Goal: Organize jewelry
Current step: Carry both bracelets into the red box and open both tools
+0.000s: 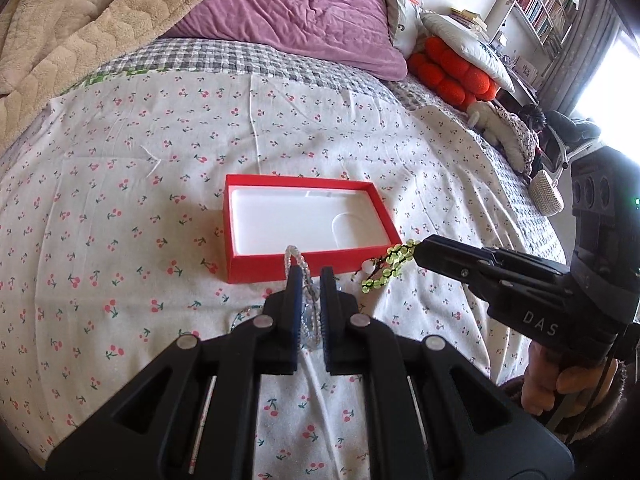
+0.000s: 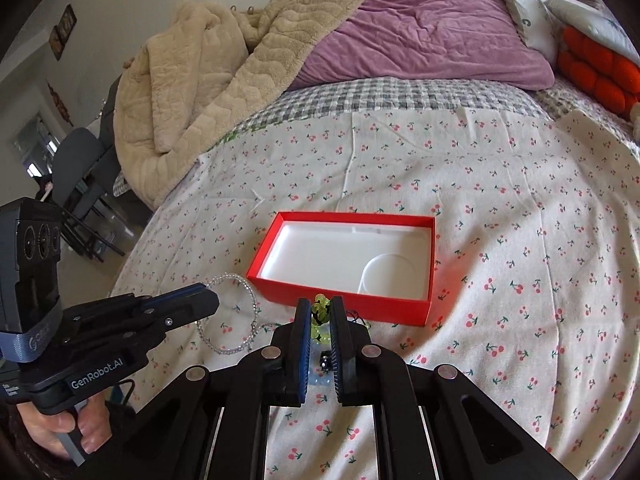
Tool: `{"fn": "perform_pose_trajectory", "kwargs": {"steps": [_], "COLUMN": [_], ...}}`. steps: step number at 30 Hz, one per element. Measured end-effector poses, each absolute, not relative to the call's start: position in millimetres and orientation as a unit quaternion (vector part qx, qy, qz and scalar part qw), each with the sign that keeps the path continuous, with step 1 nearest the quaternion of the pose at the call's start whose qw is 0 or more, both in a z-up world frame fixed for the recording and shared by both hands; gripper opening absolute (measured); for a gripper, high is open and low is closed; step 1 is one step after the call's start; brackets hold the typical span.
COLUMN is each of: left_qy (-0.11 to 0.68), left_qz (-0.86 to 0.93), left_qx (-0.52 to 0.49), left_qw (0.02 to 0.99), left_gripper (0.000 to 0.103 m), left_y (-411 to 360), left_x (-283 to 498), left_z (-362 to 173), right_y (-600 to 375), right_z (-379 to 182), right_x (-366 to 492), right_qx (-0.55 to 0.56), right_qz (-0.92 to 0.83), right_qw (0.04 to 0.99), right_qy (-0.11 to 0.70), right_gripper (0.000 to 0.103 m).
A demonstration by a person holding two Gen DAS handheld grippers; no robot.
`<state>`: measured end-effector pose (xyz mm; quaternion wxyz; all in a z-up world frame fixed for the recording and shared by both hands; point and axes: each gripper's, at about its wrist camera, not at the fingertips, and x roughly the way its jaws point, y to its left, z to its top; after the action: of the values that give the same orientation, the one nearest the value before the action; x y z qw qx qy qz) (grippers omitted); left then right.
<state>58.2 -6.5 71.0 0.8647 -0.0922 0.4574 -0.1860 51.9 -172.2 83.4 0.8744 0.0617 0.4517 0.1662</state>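
Note:
A red box [image 1: 272,267] with a white moulded insert lies open on the cherry-print bedsheet; it also shows in the right wrist view [image 2: 340,304]. My left gripper [image 1: 310,276] is shut on a clear bead bracelet [image 1: 294,254], held just in front of the box's near wall; the bracelet's loop hangs down in the right wrist view [image 2: 250,300]. My right gripper [image 2: 320,306] is shut on a green bead bracelet [image 2: 320,312], just before the box's near right corner. The green bracelet [image 1: 390,264] dangles from the right gripper [image 1: 420,250] in the left wrist view.
A beige blanket [image 2: 208,76] and purple pillow [image 2: 432,36] lie at the head of the bed. Orange cushion [image 1: 452,72] and white pillows sit at the far right. A chair [image 2: 80,184] stands left of the bed.

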Motion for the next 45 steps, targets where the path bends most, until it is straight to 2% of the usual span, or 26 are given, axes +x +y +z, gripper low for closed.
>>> {"fn": "perform_pose_trajectory", "kwargs": {"steps": [8, 17, 31, 39, 42, 44, 45], "left_qy": [0.460, 0.486, 0.509, 0.490, 0.485, 0.482, 0.480], "left_qz": [-0.204, -0.215, -0.173, -0.166, -0.170, -0.167, -0.165], "left_qx": [-0.113, -0.140, -0.065, -0.052, -0.049, -0.050, -0.050], "left_qw": [0.856, 0.836, 0.841, 0.854, 0.856, 0.859, 0.860], "left_gripper": [0.010, 0.010, 0.010, 0.010, 0.022, 0.036, 0.038], "left_y": [-21, -18, -20, -21, -22, -21, -20], "left_x": [105, 144, 159, 154, 150, 147, 144], "left_z": [76, 37, 7, 14, 21, 25, 27], "right_y": [-172, -165, -183, -192, -194, -197, -198], "right_z": [101, 67, 34, 28, 31, 33, 34], "right_x": [88, 129, 142, 145, 145, 143, 142], "right_qx": [0.067, 0.066, 0.041, 0.043, 0.047, 0.051, 0.053], "right_qz": [0.165, 0.170, 0.129, 0.124, 0.130, 0.129, 0.127], "right_qw": [0.878, 0.863, 0.849, 0.843, 0.840, 0.839, 0.839], "right_qy": [0.444, 0.471, 0.510, 0.522, 0.525, 0.526, 0.526], "right_gripper": [0.009, 0.009, 0.009, 0.013, 0.014, 0.014, 0.014]}}
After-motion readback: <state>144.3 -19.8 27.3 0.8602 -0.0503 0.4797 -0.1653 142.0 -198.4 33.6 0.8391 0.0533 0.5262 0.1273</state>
